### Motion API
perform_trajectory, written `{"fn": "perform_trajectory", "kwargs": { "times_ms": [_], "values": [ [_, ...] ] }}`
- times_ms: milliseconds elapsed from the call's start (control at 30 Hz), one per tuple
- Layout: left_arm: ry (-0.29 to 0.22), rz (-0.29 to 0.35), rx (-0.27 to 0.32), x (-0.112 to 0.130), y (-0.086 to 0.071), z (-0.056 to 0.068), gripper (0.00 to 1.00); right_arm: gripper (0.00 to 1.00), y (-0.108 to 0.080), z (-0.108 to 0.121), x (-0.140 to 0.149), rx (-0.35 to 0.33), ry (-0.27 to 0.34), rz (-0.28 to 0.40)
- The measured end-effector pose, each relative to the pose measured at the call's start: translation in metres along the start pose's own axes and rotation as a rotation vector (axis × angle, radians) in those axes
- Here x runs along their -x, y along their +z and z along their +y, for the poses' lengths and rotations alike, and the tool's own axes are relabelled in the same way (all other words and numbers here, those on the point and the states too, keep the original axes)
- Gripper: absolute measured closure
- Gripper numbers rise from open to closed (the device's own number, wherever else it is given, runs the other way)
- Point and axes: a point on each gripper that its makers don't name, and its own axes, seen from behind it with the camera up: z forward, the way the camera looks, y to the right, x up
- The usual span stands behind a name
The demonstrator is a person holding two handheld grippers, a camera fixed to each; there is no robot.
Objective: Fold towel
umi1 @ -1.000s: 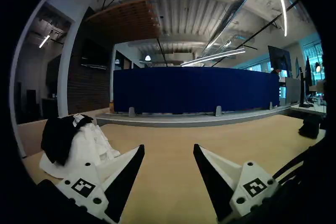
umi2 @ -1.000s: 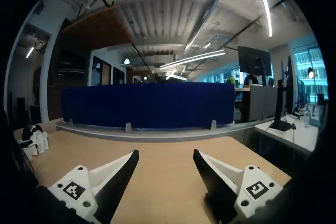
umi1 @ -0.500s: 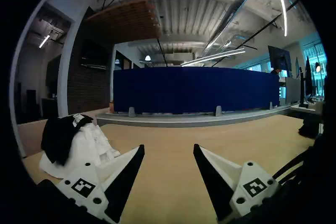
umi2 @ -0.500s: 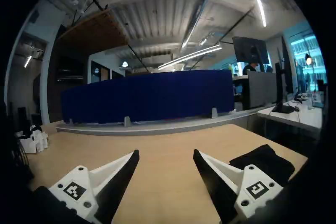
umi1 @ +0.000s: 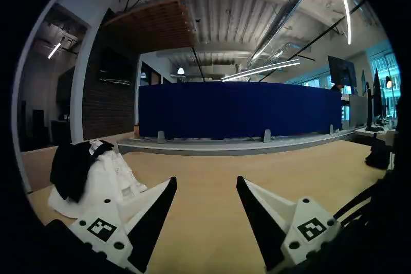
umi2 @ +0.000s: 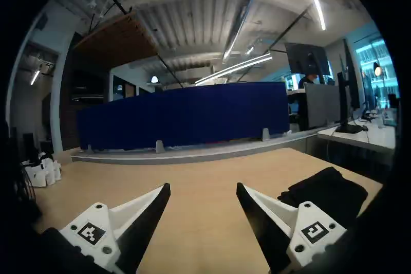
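Two grippers hover low over a pale wooden table [umi1: 205, 222], both pointing toward a long blue partition [umi1: 236, 109] along the table's far edge.

Left gripper [umi1: 205, 179]: fingers spread wide apart, nothing between them, bare tabletop showing in the gap. Fingers are white on the outside and black on the inner faces, with a square marker on each base.

Just beyond the left-hand finger in the left gripper view sits a cloth heap [umi1: 97, 179]. It is mostly white fabric, crumpled, with a black piece draped over its upper left side. The heap rests on the table near its left corner and is not touching the finger, as far as can be told. At the far right edge of this view there is a dark lump [umi1: 379, 157] on the table, too small to identify.

Right gripper [umi2: 203, 185]: fingers likewise set apart, gripping nothing, tabletop visible between them.

Black towel [umi2: 329, 192]: it lies flat on the table toward the right corner, just behind the right-hand finger in the right gripper view and partly hidden by it. It looks bunched or loosely folded. Whether the finger touches it cannot be told.

The heap shows again at the far left of the right gripper view, small and well apart from the black towel. A neighbouring desk [umi2: 370, 138] with a monitor [umi2: 348, 94] stands off to the right.
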Motion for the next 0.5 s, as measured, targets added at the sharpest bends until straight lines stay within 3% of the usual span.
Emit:
{"fn": "perform_trajectory", "kwargs": {
  "times_ms": [500],
  "values": [
    [0.0,0.0,0.0,-0.001,0.0,-0.001,0.14,0.0,0.002,-0.01,0.009,0.0,-0.086,0.029]
  ]
}}
